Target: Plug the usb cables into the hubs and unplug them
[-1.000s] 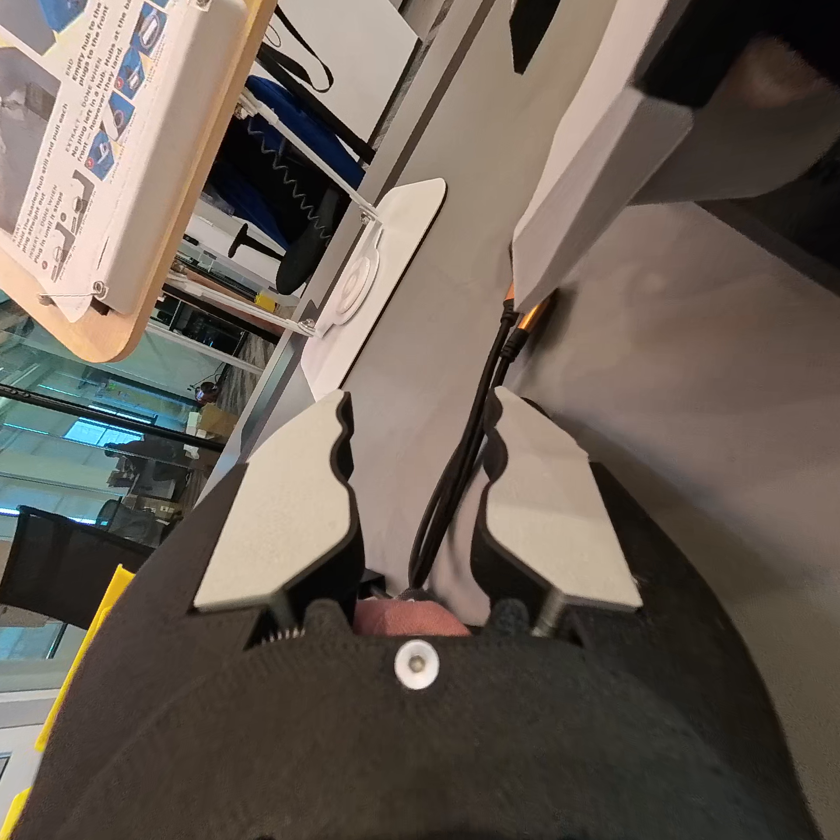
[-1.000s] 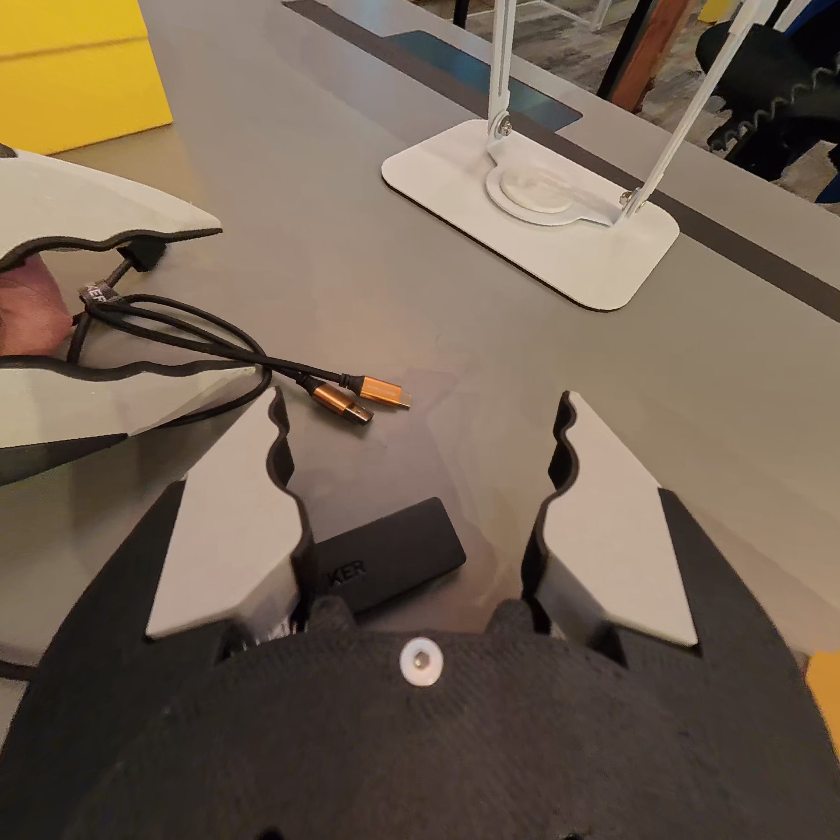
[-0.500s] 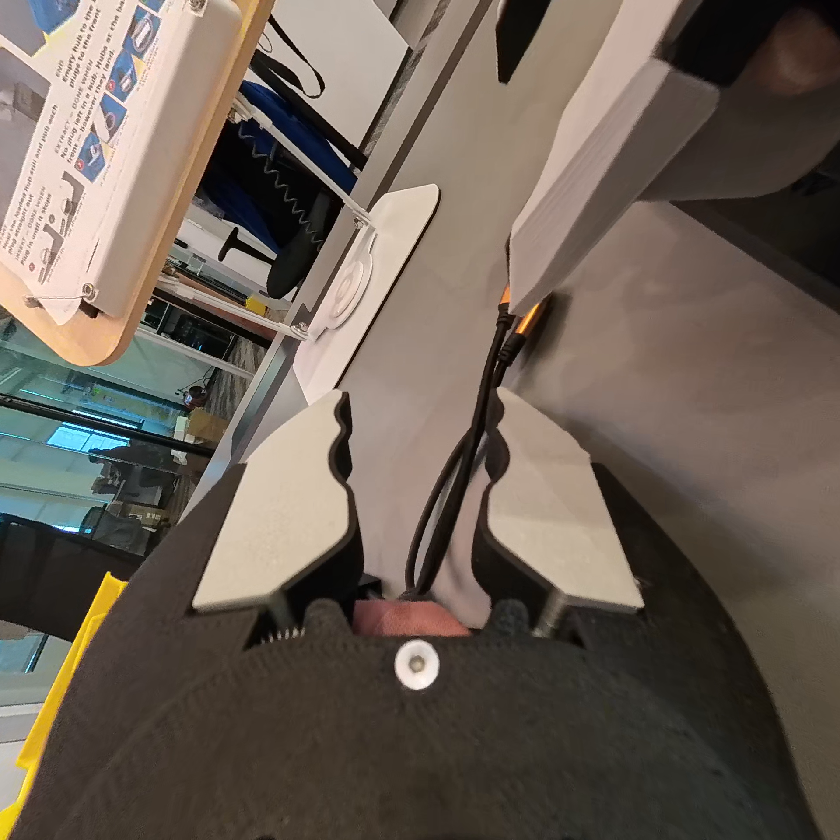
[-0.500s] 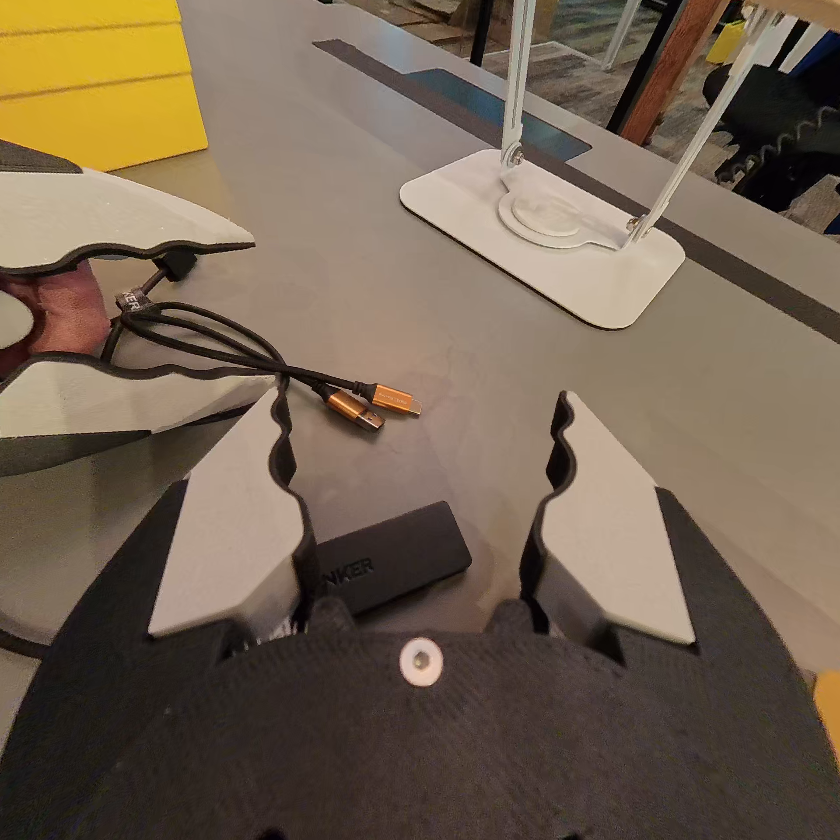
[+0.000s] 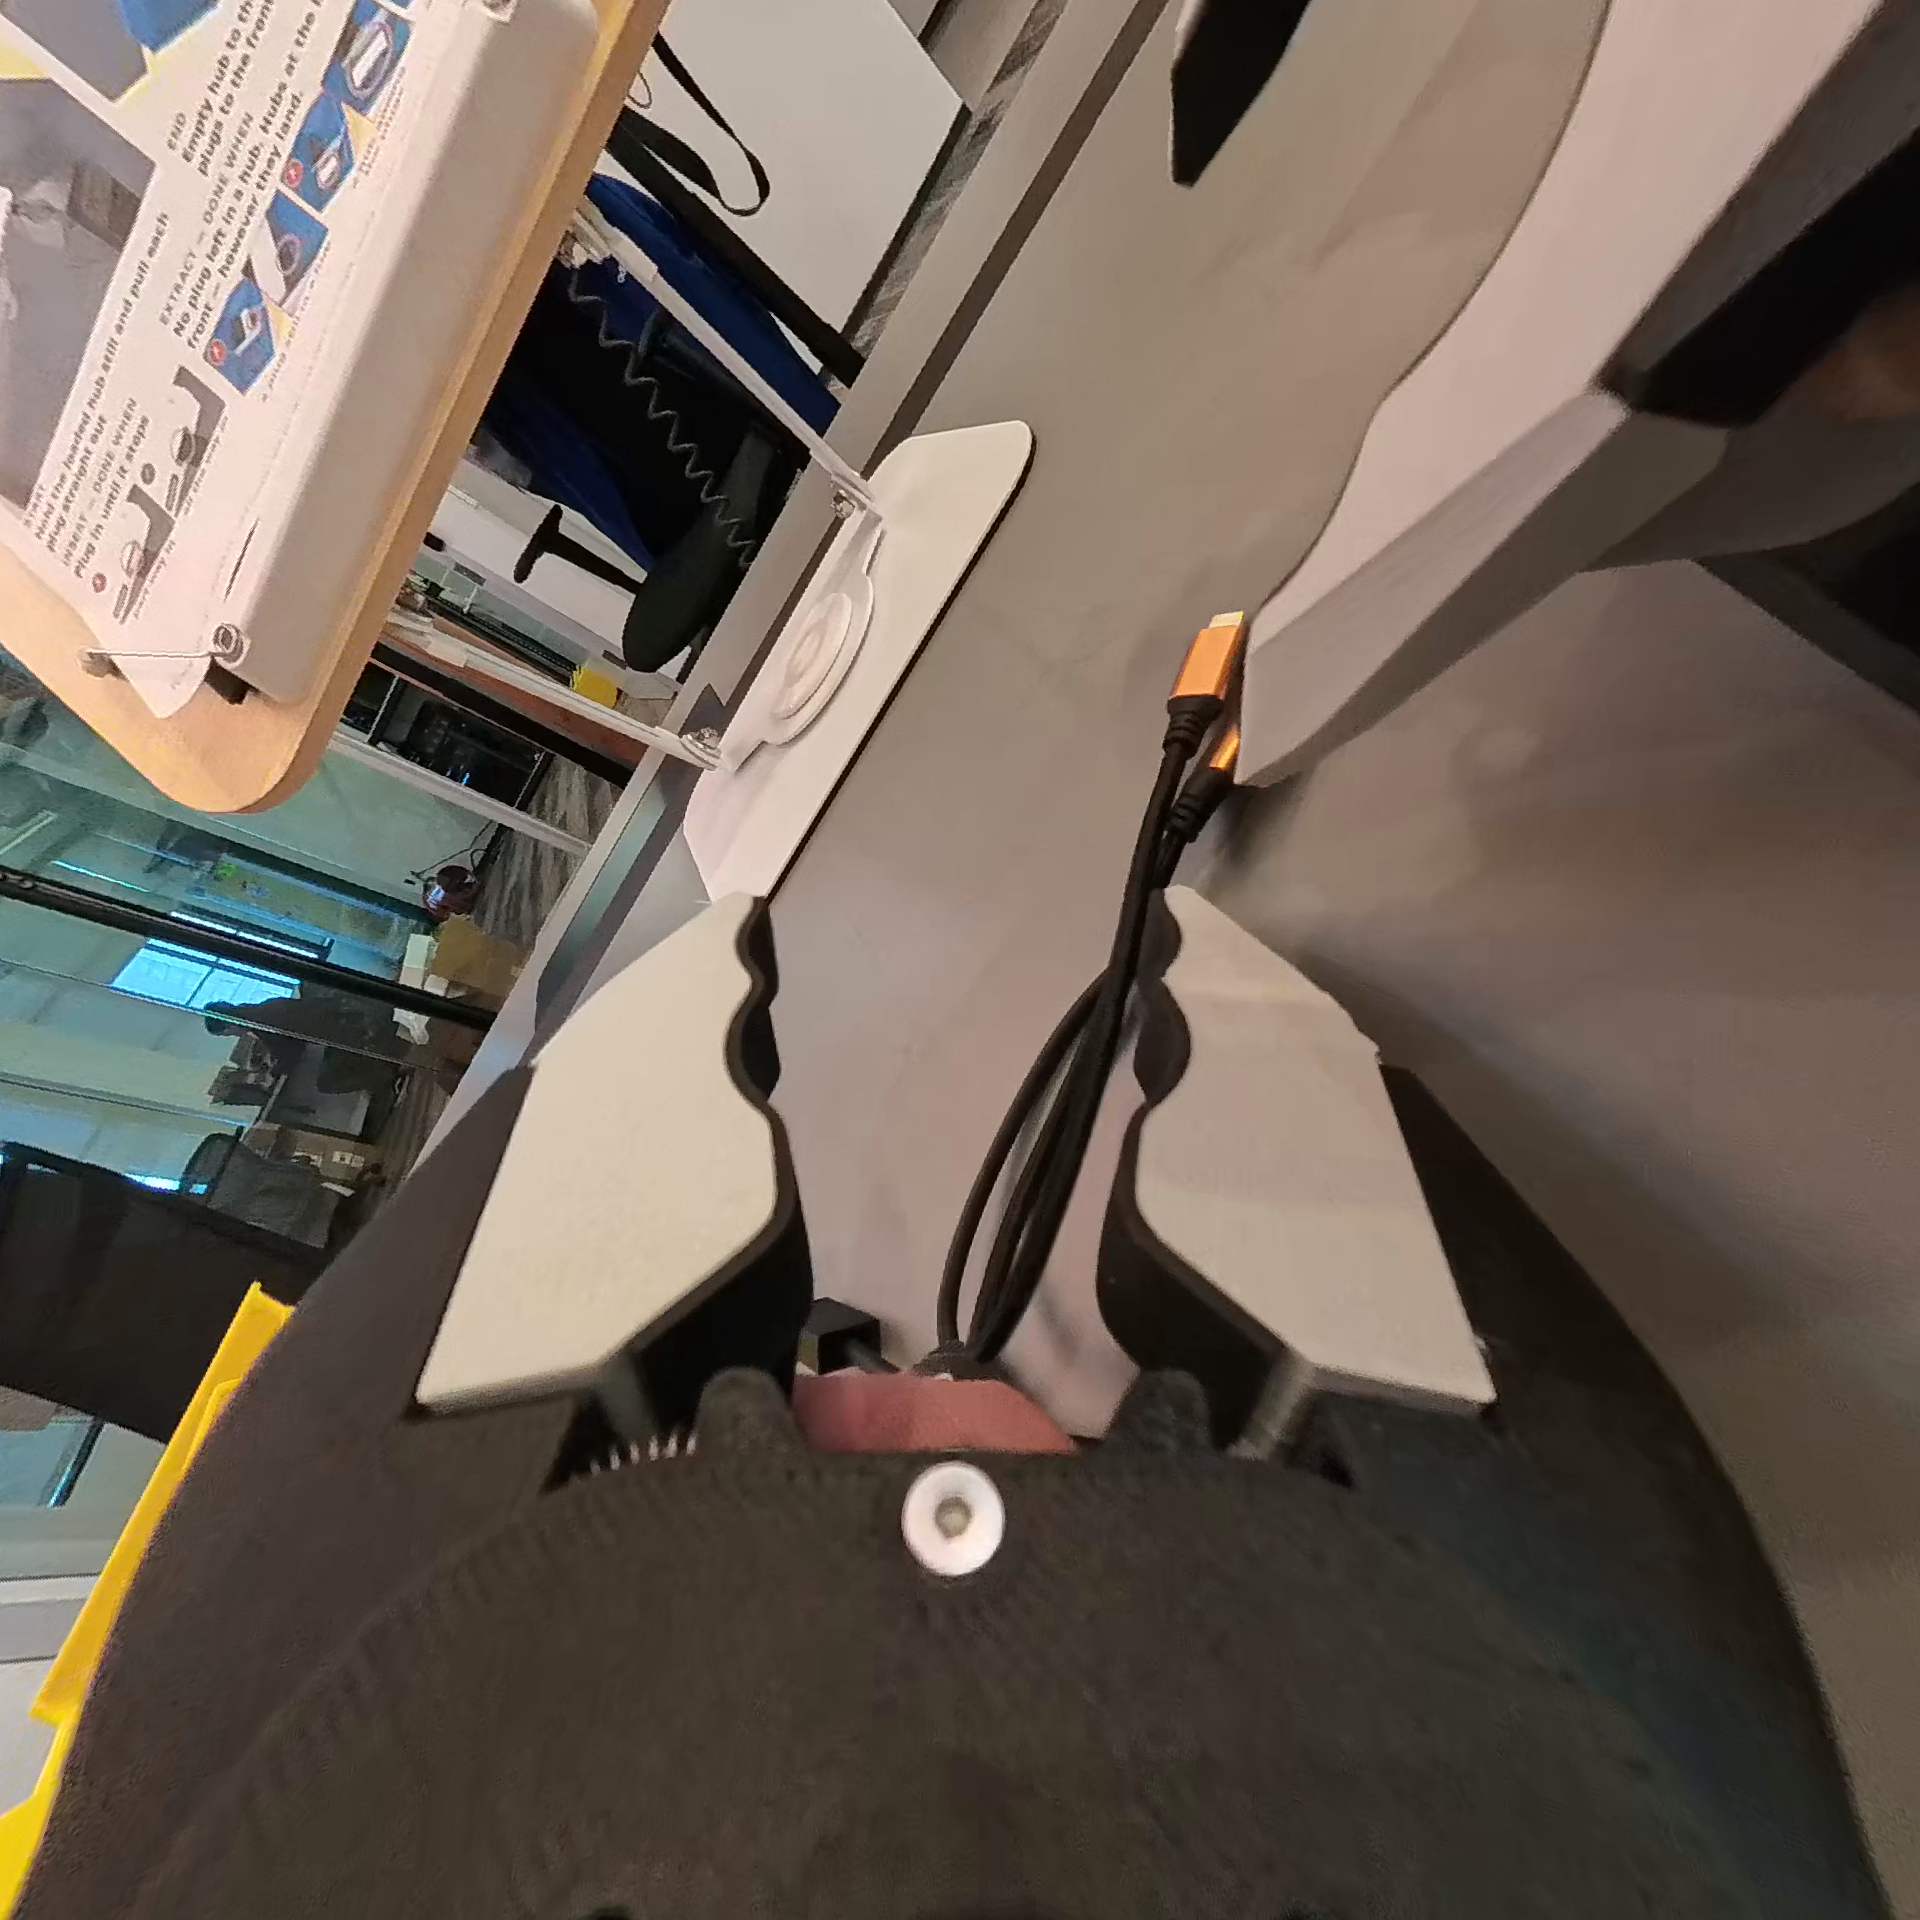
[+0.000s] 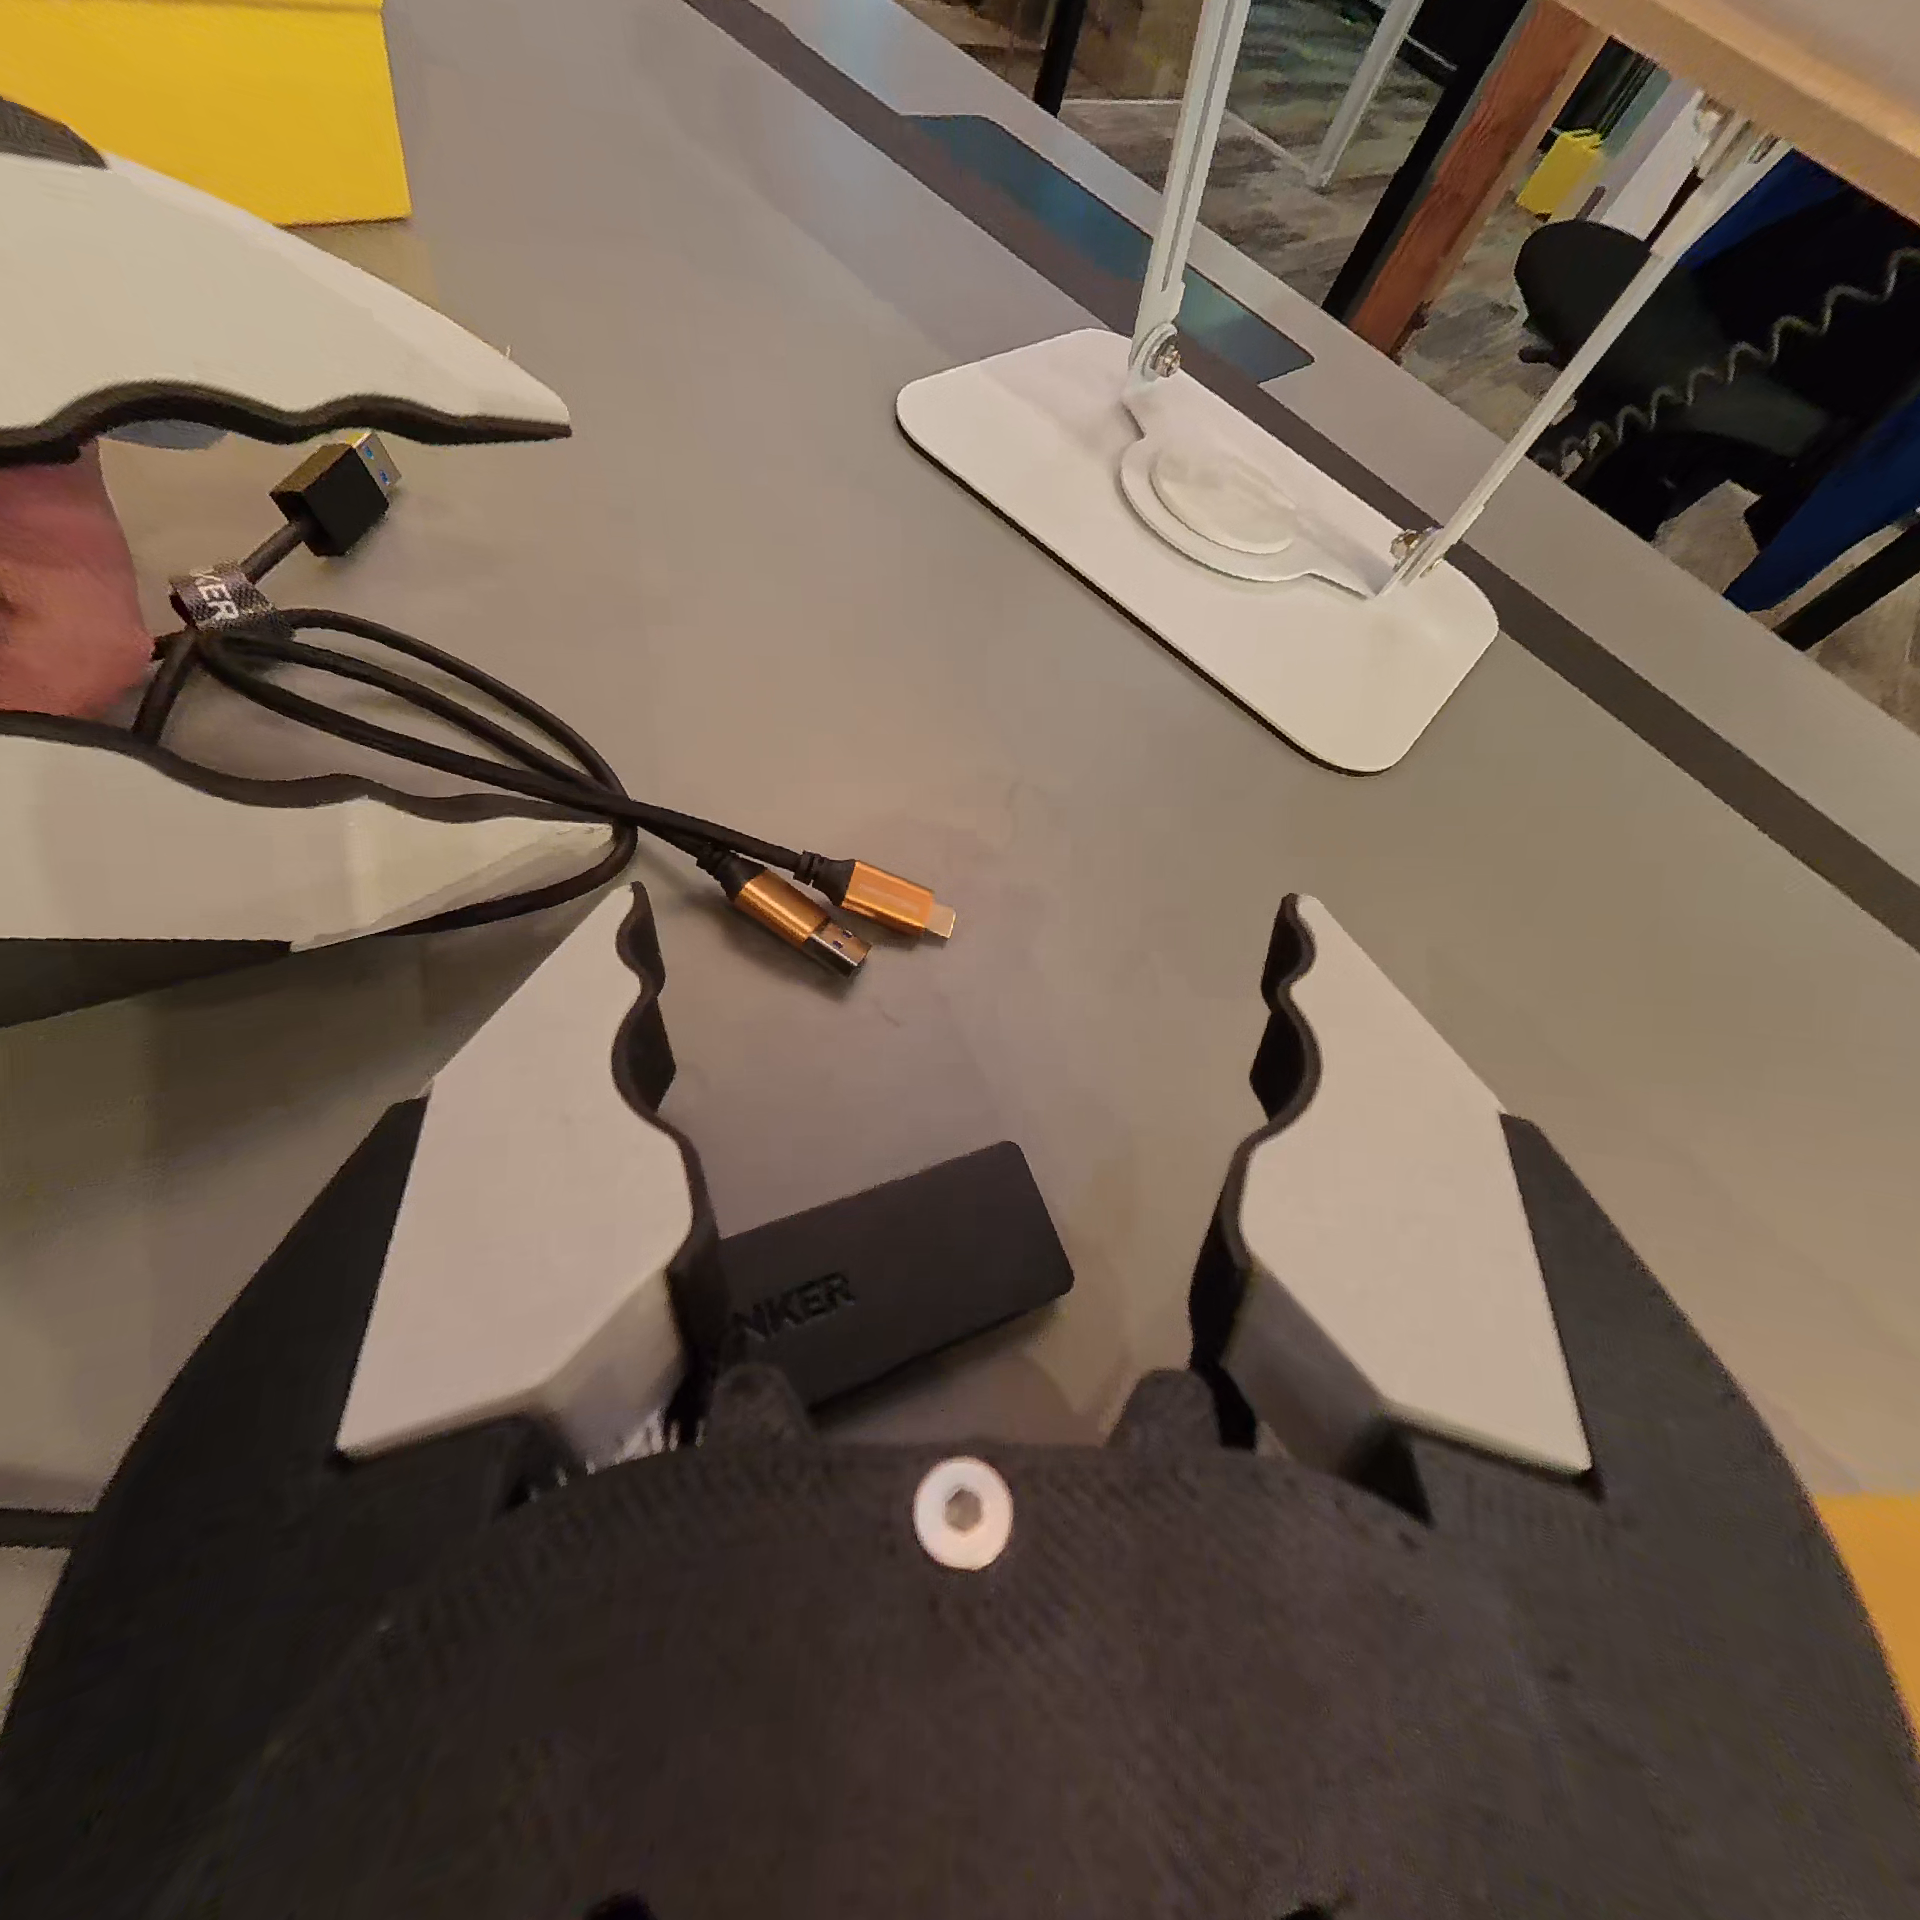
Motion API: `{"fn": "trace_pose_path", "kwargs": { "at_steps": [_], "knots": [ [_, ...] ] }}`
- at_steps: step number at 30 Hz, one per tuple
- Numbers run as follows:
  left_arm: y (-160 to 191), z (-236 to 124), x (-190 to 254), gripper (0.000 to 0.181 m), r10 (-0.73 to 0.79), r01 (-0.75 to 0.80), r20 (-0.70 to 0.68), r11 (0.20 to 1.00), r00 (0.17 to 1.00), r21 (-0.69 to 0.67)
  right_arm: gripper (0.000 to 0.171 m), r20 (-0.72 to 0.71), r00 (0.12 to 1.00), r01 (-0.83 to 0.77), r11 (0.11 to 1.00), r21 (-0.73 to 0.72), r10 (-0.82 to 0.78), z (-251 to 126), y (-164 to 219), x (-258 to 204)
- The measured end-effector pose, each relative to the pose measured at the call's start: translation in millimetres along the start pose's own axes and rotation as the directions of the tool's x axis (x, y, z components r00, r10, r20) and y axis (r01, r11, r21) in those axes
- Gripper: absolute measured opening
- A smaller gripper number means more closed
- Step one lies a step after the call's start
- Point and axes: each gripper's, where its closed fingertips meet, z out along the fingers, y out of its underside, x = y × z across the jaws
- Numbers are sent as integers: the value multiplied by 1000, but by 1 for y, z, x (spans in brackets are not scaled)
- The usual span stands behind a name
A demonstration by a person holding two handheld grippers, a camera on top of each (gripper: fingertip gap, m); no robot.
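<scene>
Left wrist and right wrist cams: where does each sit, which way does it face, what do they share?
Left wrist view: on the left gripper, rolled sideways, looking along the grey table at the orange-tipped cable; own fingers open, the right gripper's finger ahead.
Right wrist view: on the right gripper, angled down over the black hub; own fingers open, the left gripper at the left.
Shared: cable, table, white stand base.

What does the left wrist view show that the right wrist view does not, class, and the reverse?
Only the left wrist view shows the instruction board on its wooden panel. Only the right wrist view shows the black hub between the open right gripper fingers, and the black USB plug. Both show the orange-tipped cable, the white stand base, the grey table and the open left gripper.
</scene>
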Motion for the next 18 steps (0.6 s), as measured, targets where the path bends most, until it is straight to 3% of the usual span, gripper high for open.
{"fn": "trace_pose_path", "kwargs": {
  "at_steps": [9,11,13,15,18],
  "knots": [
    [0,0,0,65,14,-14,13,1000,1000,-2,129,23,1000,-2,998,-62,3,7,8,-2],
    [0,1,0,64,13,-13,11,1000,1000,-3,122,-3,1000,-18,998,-52,18,6,6,3],
    [0,1,0,64,13,-13,12,1000,1000,-5,116,-42,999,-31,998,54,34,-6,-7,9],
    [0,1,0,64,15,-15,12,1000,1000,-4,98,-65,995,-69,984,166,81,-29,-20,12],
    [0,1,0,63,17,-17,13,1000,1000,-5,81,-108,988,-82,972,220,108,-65,-27,9]
  ]
}}
